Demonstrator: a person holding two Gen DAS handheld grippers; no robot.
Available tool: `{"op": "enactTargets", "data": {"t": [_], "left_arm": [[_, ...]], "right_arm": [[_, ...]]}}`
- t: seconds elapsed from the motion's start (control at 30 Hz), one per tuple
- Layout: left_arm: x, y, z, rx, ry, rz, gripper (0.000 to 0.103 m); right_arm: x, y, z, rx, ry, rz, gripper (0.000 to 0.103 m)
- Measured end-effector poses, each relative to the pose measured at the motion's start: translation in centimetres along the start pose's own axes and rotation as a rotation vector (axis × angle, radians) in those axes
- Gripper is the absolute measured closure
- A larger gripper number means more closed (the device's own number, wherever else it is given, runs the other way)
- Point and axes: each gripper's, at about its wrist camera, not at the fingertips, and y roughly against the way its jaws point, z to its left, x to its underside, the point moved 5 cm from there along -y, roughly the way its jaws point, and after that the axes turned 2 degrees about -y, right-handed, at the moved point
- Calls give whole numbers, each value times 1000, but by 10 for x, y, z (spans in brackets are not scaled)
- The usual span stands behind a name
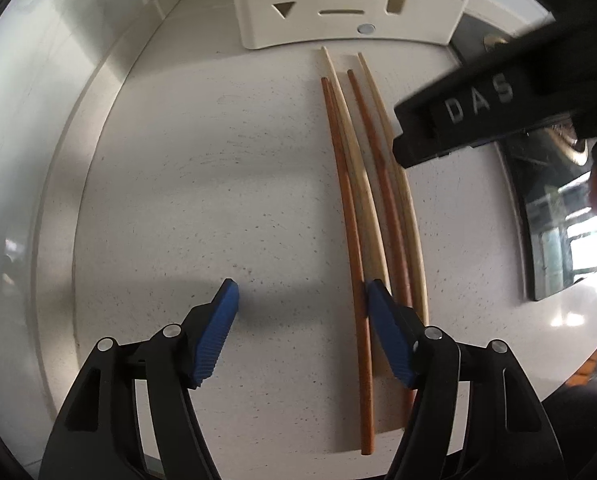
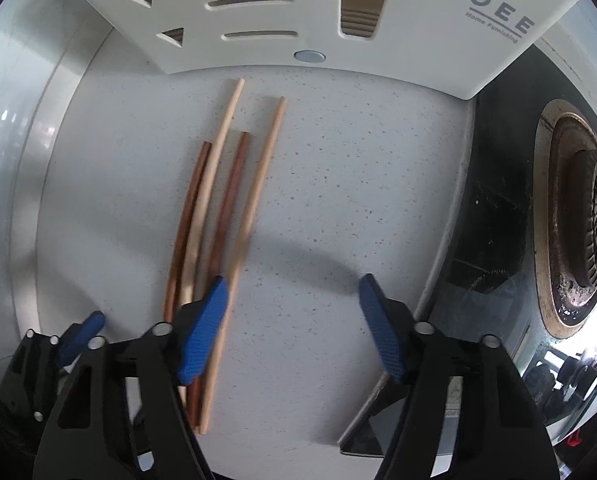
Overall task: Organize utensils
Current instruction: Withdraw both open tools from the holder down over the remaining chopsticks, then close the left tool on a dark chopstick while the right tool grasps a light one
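Several wooden chopsticks (image 1: 346, 208), some dark brown and some pale, lie side by side on the white speckled counter (image 1: 218, 200). My left gripper (image 1: 304, 312) hangs open over the counter just left of them. Its right pad (image 1: 386, 332) sits at the bundle's near end, and the leftmost dark stick runs just inside it. My right gripper (image 2: 292, 312) points down and is open too. The chopsticks (image 2: 228, 200) lie by its left pad (image 2: 204, 328), the rightmost pale one just inside. Neither grips anything. Beyond the stick tips stands a cream slotted utensil holder (image 1: 298, 32) (image 2: 398, 52).
A black glass hob (image 1: 558, 220) with a gas burner (image 2: 586, 220) borders the counter on the right. A raised pale wall edge (image 1: 78, 160) curves along the left. The right gripper's black body (image 1: 458, 116) hangs over the chopsticks, and a left gripper fingertip (image 2: 86, 328) shows low on the left.
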Motion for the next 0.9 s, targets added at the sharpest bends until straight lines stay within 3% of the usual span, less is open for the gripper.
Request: {"op": "enactTargets", "data": {"t": [0.1,0.13,0.17,0.23,0.4,0.8,0.9], "left_arm": [[-2,-1,-1,6,7,15,36],[-5,-3,-4,4,7,22,36],[-6,-3,-4,4,8,30,36],[-8,-4,-5,0,7,49,36],[-18,-7,-9,2,23,101,37],[-14,-7,-13,2,14,137,37],[-15,-7,-12,5,9,170,44]], "right_arm": [[0,1,2,-7,-11,7,46],[-1,1,2,-8,-15,7,50],[-1,1,1,12,-16,6,62],[1,3,3,35,-14,0,67],[-1,5,4,22,-14,8,68],[-11,1,0,45,7,40,66],[-11,0,13,84,44,43,68]]}}
